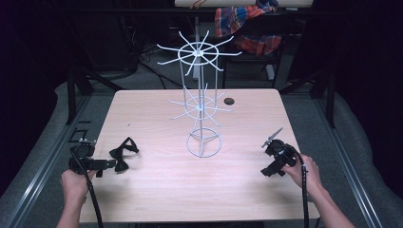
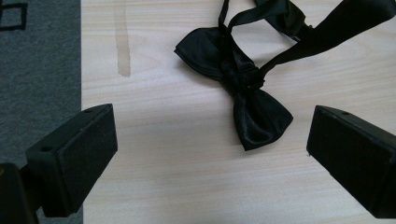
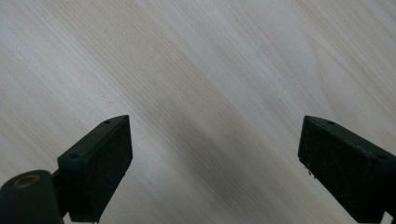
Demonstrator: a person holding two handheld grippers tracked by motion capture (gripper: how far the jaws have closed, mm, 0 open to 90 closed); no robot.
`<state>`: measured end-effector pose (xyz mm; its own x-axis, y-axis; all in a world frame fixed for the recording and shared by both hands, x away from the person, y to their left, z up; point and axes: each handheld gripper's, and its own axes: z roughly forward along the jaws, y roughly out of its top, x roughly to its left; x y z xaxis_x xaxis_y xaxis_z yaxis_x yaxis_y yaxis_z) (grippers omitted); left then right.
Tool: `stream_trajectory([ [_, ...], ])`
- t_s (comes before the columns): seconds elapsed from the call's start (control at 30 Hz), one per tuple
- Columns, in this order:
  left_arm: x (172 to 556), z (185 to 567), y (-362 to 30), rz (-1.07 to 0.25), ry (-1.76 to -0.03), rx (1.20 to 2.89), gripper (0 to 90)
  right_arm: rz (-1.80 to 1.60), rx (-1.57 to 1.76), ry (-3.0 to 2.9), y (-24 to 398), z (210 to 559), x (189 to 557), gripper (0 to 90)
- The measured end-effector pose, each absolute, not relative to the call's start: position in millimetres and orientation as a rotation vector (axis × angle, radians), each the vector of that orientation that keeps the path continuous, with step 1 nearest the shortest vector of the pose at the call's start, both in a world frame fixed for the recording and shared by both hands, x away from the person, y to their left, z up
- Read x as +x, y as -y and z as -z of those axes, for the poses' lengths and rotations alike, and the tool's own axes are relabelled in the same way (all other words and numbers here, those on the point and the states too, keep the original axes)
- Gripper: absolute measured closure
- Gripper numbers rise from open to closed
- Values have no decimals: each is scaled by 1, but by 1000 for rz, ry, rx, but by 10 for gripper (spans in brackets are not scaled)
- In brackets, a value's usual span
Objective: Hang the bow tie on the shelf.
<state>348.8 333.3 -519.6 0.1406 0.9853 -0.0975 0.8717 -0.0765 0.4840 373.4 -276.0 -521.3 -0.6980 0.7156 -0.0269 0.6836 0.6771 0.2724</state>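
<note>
A black bow tie (image 1: 122,154) with its strap lies on the wooden table (image 1: 157,190) near the left edge. My left gripper (image 1: 110,164) is just left of it, held low over the table. In the left gripper view the bow tie (image 2: 238,81) lies ahead of the jaws, which stand wide apart, and the left gripper (image 2: 210,149) is open with bare wood between its pads. My right gripper (image 1: 267,172) is held over the right part of the table. In the right gripper view the right gripper (image 3: 215,158) is open over plain wood.
A white wire display stand (image 1: 202,102) with two tiers of radiating hooks and a ring base stands at the table's middle. A small dark hole (image 1: 229,101) sits behind it. Grey carpet (image 2: 39,70) borders the table's left edge. A chair with plaid cloth (image 1: 247,28) stands beyond.
</note>
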Motion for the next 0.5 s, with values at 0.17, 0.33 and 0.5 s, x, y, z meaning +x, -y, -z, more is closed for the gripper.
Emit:
stream_trajectory([
  [0.17, 348, 520, -331, -367, -1769, 1992, 13, -344, 1140, -2765, 276, 520, 374, 97],
  [0.33, 348, 521, -336, -359, -1767, 1961, 0, -336, 1134, -2765, 275, 520, 374, 97],
  [0.5, 349, 519, -335, -375, -1761, 1957, 0, -324, 1153, -2769, 275, 520, 375, 97],
])
